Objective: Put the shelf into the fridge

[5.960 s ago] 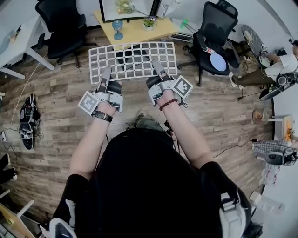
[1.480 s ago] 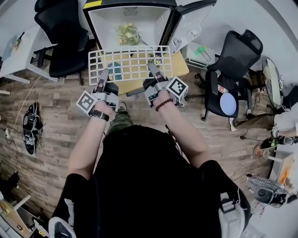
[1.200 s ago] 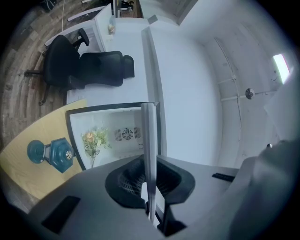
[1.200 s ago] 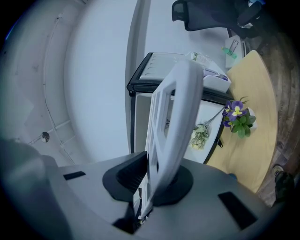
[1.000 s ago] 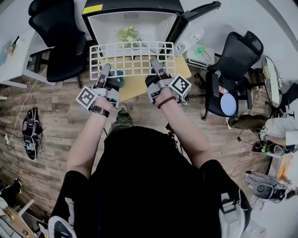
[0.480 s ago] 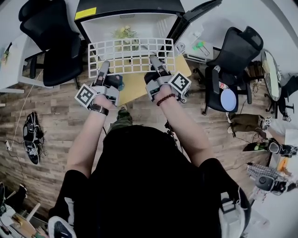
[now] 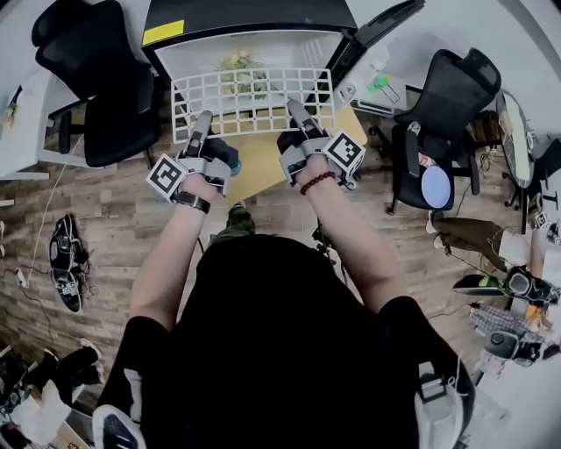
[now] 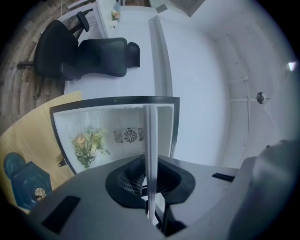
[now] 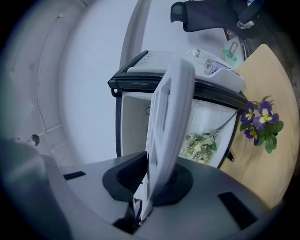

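Left gripper [image 7: 202,121] and right gripper [image 7: 295,112] each clamp the near edge of the shelf [image 7: 252,101], held level before the open fridge [image 7: 254,16], apparently still to be slid in and seated.

Wooden desk [image 7: 254,167] in the middle, with purple flowers [image 9: 260,119] and a blue ornament [image 8: 23,180] sitting on it. Black chair [image 7: 96,79] far left. Second chair [image 7: 443,96] on the right, blue plate [image 7: 434,186] on its seat. Shoes [image 7: 66,254] on the floor [image 7: 105,219], left.
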The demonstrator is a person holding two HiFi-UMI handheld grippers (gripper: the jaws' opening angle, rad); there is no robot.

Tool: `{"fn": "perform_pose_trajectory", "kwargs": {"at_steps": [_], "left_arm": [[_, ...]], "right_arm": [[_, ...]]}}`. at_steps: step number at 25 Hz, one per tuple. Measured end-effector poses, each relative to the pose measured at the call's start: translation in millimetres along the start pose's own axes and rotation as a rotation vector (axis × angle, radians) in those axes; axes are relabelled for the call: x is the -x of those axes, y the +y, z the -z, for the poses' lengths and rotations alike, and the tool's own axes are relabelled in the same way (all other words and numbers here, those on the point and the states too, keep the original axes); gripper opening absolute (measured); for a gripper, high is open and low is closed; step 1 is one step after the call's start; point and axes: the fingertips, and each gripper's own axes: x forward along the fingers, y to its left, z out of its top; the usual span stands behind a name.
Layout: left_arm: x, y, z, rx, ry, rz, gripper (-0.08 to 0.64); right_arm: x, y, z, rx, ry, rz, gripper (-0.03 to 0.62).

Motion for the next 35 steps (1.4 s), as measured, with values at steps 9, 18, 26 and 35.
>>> {"fn": "perform_pose_trajectory", "kwargs": {"at_steps": [9,18,26,35], "left_arm": [[-14.1,6.8,-7.7,0.02,0.007,0.001,0.031],[-19.8,16.6,-11.1,0.044,0.011,-0.018,0.031],[-23.2,21.7,-16.0,0.05,0.014,-0.031,0.031],[-27.2,22.0,-15.8,0.057,0.023,-0.032,0.031]], "right_arm": [[-11.6,-4.5,-4.1,0.002,-0.023,0.013,0.044],[-16.9,-9.3,-6.0,0.001,-0.031,0.029,0.044],[-26.1,-13.3,-6.6,-0.015,-0.028,0.035,0.044],[-32.0,-15.7,-10.3,-0.021,-0.027,0.029,0.044]]}}
